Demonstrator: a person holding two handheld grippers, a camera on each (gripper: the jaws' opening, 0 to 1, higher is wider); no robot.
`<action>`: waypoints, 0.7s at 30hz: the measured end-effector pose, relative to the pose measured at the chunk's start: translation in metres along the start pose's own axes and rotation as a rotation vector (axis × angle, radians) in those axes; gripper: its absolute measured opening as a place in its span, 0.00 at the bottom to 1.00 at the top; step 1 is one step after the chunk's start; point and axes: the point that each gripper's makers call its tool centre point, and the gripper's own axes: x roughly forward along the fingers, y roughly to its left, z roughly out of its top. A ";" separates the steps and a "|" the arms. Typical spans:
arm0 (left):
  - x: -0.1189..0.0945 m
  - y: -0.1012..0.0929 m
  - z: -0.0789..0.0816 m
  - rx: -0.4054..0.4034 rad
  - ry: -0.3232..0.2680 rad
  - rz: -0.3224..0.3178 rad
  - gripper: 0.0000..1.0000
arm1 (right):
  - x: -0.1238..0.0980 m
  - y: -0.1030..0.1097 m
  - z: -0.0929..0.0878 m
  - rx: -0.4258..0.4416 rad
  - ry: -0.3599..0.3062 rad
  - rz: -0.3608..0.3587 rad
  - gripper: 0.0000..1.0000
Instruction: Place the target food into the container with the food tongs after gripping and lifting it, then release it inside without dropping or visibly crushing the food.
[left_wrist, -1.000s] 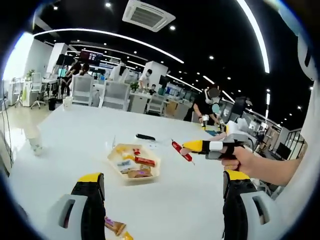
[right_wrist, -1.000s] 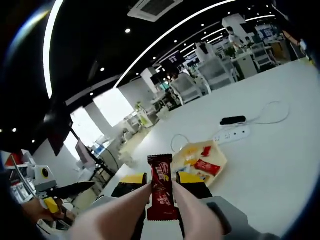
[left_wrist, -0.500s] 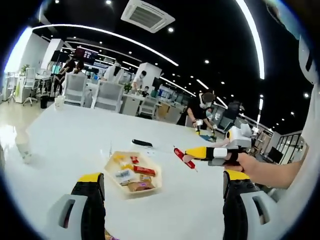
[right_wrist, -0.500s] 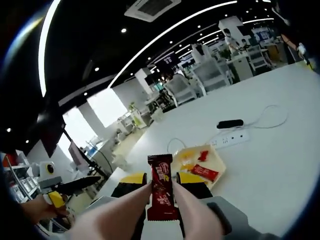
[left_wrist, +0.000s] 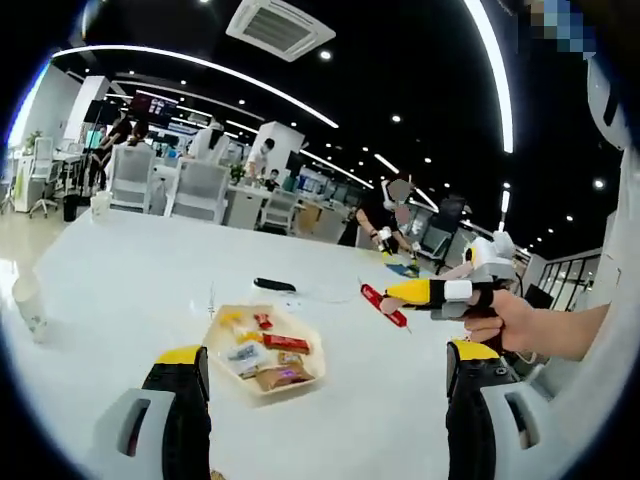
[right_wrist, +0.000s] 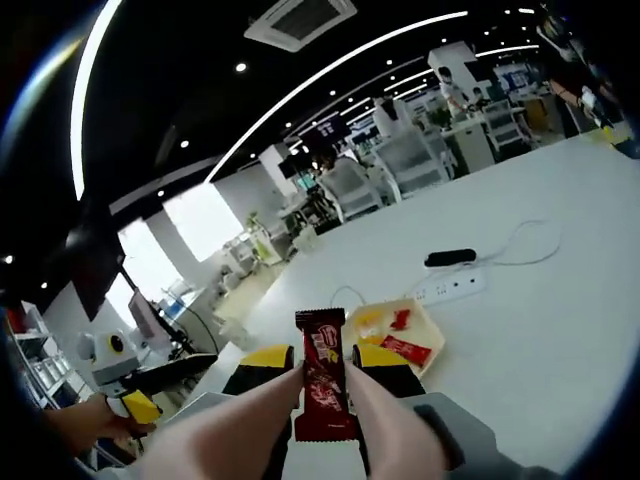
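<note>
A: Status of the right hand-held gripper (right_wrist: 322, 372)?

B: Its jaws are clamped on a pair of tongs, and the pink tong arms (right_wrist: 385, 415) pinch a dark red snack bar (right_wrist: 322, 385), held upright at lower centre of the right gripper view. In the left gripper view the same bar (left_wrist: 384, 304) appears right of centre, carried above the white worktop (left_wrist: 120, 270) by the right hand-held gripper (left_wrist: 412, 293) and the person's hand (left_wrist: 508, 322).

A: And the left hand-held gripper (left_wrist: 325, 372)?

B: Jaws wide apart at the bottom of the left gripper view, holding nothing.

A: Where is the container?

B: A pale yellow tray (left_wrist: 306, 370) lies at lower centre-left of the left gripper view, already carrying several wrapped snacks. In the right gripper view the tray (right_wrist: 434, 332) sits just above and right of the bar, with a power strip (right_wrist: 450, 287) beyond it.

A: What has changed in the last second?

B: The grip on the bar is unchanged. In the right gripper view the tray has slid toward the frame centre, behind the bar; in the left gripper view the bar is still off to the tray's right.

A: Meaning for the task?

B: Judged as mid-transfer: grip and lift done, placement pending. Bring the bar over the tray, lower it, then ease the tongs open
</note>
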 end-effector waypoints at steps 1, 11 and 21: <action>-0.002 0.003 -0.002 0.017 0.013 0.009 0.99 | 0.000 0.002 0.001 -0.004 -0.001 0.002 0.22; -0.016 0.019 -0.021 0.016 0.065 0.033 0.99 | -0.002 0.031 0.022 -0.144 -0.038 0.014 0.22; -0.003 0.015 -0.021 0.010 0.078 0.013 0.99 | -0.006 0.020 0.043 -0.145 -0.074 -0.012 0.22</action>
